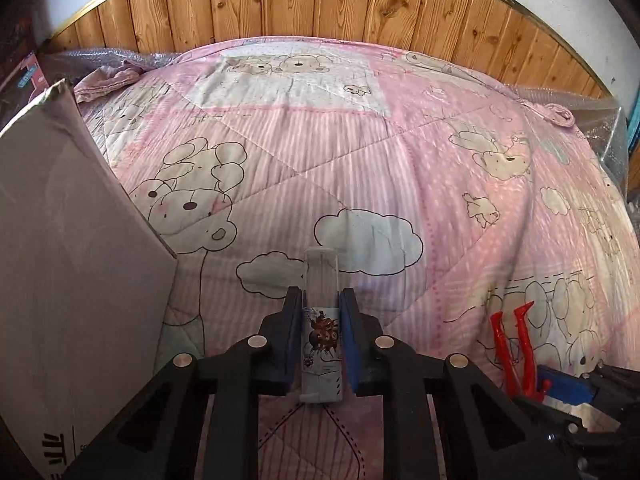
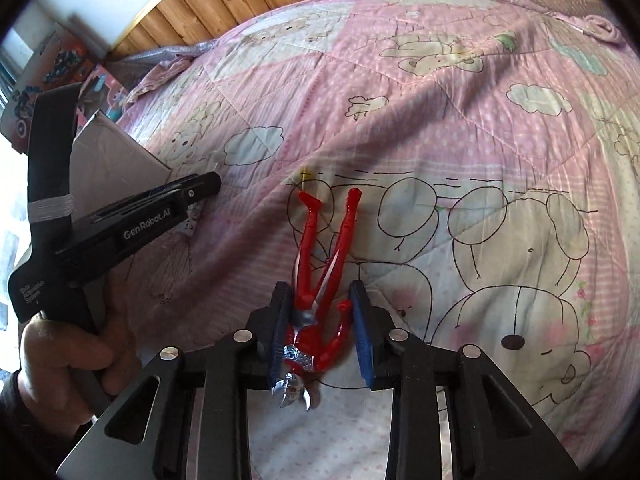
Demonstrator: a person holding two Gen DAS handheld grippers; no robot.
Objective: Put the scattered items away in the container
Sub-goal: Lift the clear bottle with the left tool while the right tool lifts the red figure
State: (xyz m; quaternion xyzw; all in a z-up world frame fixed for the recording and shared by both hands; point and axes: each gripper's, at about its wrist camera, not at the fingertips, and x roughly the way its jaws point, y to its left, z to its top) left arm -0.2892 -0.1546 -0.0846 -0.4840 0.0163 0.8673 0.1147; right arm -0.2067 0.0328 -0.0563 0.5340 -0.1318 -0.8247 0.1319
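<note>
My left gripper is shut on a small clear plastic case with a printed label, which sticks out forward over the pink quilt. The cardboard box stands just to its left, its wall tilted. My right gripper is shut on a red and silver toy figure; the legs point away and the head hangs toward the camera. The left wrist view shows that figure at lower right. The left gripper reaches toward the box in the right wrist view.
The quilt with bear and cloud prints covers the whole bed. A wooden panel wall runs behind it. Bubble wrap lies along the far edges. Printed boxes are stacked beyond the cardboard box. A hand holds the left gripper's handle.
</note>
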